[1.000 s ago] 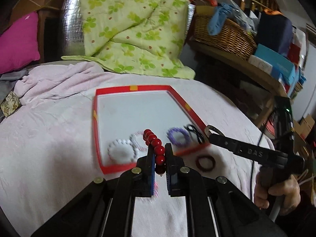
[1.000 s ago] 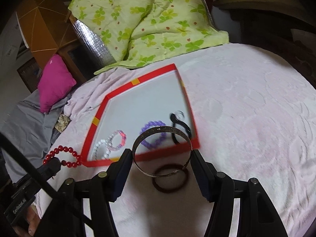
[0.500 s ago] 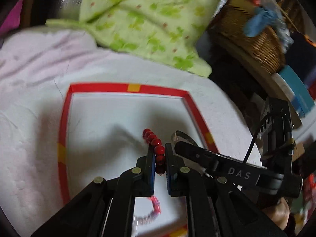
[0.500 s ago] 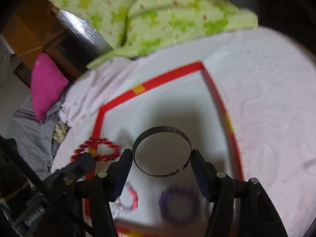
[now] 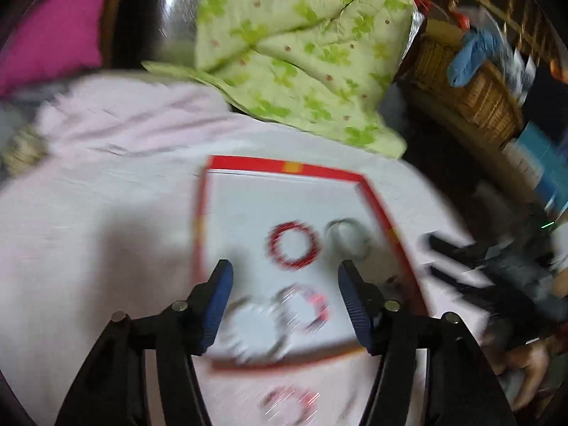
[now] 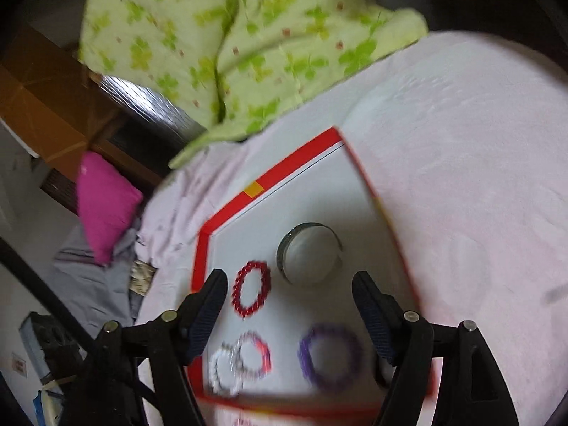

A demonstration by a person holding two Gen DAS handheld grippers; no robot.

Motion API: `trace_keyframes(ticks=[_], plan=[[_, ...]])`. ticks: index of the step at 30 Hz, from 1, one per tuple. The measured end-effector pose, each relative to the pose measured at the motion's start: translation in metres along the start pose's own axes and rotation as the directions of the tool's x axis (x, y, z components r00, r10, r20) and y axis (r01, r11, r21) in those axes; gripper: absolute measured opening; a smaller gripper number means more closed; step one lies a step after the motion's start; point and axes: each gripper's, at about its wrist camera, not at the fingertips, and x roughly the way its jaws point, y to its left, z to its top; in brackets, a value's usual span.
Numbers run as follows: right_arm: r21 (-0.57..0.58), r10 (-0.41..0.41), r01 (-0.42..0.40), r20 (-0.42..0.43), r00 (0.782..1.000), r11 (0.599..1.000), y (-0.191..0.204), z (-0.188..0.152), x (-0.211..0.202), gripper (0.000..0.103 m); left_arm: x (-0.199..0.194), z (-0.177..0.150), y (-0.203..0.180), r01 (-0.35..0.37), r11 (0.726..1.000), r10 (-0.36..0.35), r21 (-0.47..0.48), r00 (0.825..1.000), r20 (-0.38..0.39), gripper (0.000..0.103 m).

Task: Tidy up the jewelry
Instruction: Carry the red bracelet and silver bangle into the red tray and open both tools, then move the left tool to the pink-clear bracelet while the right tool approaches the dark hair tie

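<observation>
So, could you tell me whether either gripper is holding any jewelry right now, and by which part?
Nothing is held. The left gripper and right gripper have both just opened; the red bead bracelet and metal bangle lie free on the tray.

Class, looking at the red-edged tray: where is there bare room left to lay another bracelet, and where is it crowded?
Free: the tray's far half, between its far edge and the red bead bracelet and metal bangle. Crowded: the near half, with purple bracelet and overlapping pink and white ones.
</observation>
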Motion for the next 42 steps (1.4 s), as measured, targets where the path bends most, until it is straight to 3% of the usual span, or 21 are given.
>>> trace_keyframes(ticks=[2,5,9,11,15,20,27,32,42], plan=[[-0.023,-0.006,0.008,0.052,0.999,1.000,-0.007,-0.018,-0.034,0.076,-0.017,-0.021,-0.002,-0.099,0.994,0.099,0.053,0.995,0.013,0.064],[-0.025,-0.045,0.047,0.093,0.995,0.999,-0.016,-0.038,-0.069,0.075,-0.039,-0.047,-0.002,-0.177,0.979,0.176,0.104,0.984,0.019,0.064],[-0.046,-0.045,0.051,0.126,0.991,0.998,-0.015,-0.068,-0.103,0.073,-0.062,-0.075,0.003,-0.188,0.979,0.186,0.079,0.982,0.028,0.066],[-0.091,-0.058,0.071,0.133,0.989,0.993,-0.008,-0.080,-0.115,0.073,-0.064,-0.089,0.004,-0.200,0.975,0.202,0.094,0.979,-0.002,0.069],[-0.125,-0.140,0.152,0.098,0.985,0.980,-0.010,-0.097,-0.123,0.073,-0.060,-0.108,0.004,-0.174,0.974,0.185,0.142,0.981,-0.066,0.069],[-0.069,-0.162,0.160,-0.014,0.987,0.985,-0.032,-0.095,-0.102,0.073,-0.050,-0.112,0.012,-0.116,0.984,0.133,0.136,0.983,-0.124,0.069],[0.019,-0.145,0.147,-0.081,0.986,0.989,-0.051,-0.089,-0.081,0.073,-0.022,-0.105,0.016,-0.056,0.993,0.077,0.106,0.974,-0.214,0.069],[0.032,-0.156,0.160,-0.102,0.983,0.987,-0.055,-0.089,-0.069,0.073,-0.014,-0.108,0.009,-0.069,0.986,0.103,0.153,0.968,-0.229,0.069],[0.041,-0.162,0.167,-0.103,0.981,0.985,-0.063,-0.089,-0.066,0.073,-0.008,-0.105,0.003,-0.082,0.987,0.112,0.138,0.968,-0.226,0.069]])
